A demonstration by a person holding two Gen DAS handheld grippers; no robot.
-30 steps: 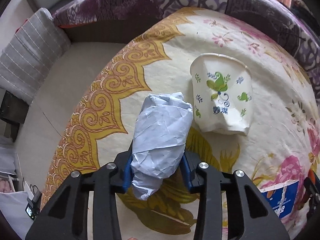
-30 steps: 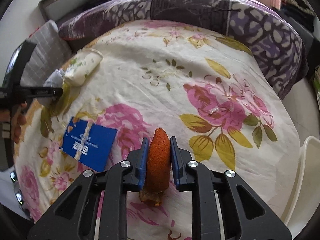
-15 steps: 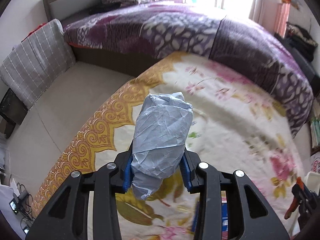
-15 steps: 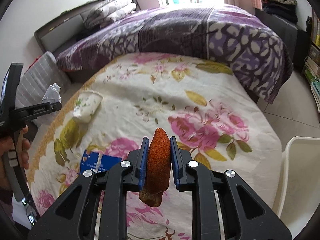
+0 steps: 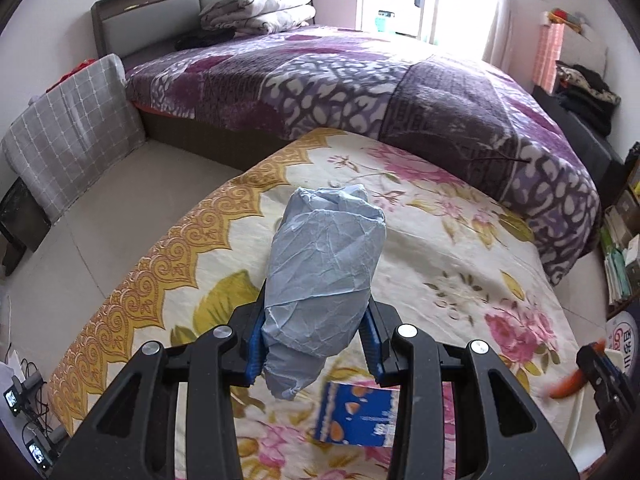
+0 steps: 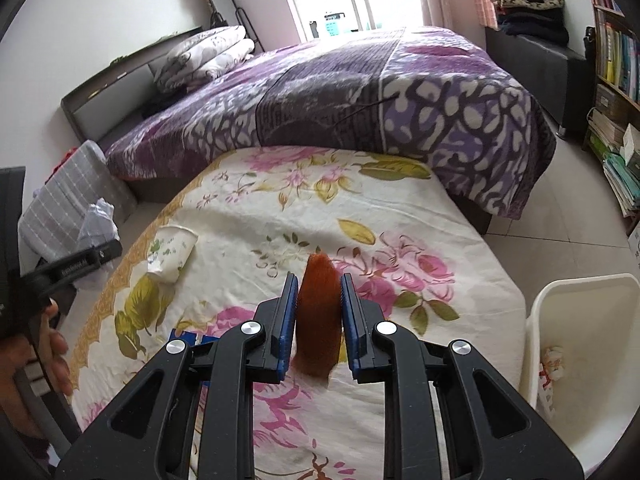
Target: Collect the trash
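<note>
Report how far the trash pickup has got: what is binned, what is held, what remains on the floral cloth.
Binned: the white bin holds at least one crumpled scrap.

Held: the left gripper is shut on a crumpled paper wad, and the right gripper on an orange peel.

Left: the paper cup and the blue wrapper lie on the cloth.

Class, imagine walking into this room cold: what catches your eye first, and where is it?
Two grippers, each clamping trash above the floral cloth: the left gripper holds a crumpled pale-blue paper wad, the right gripper an orange peel. A white bin waits at right.
</note>
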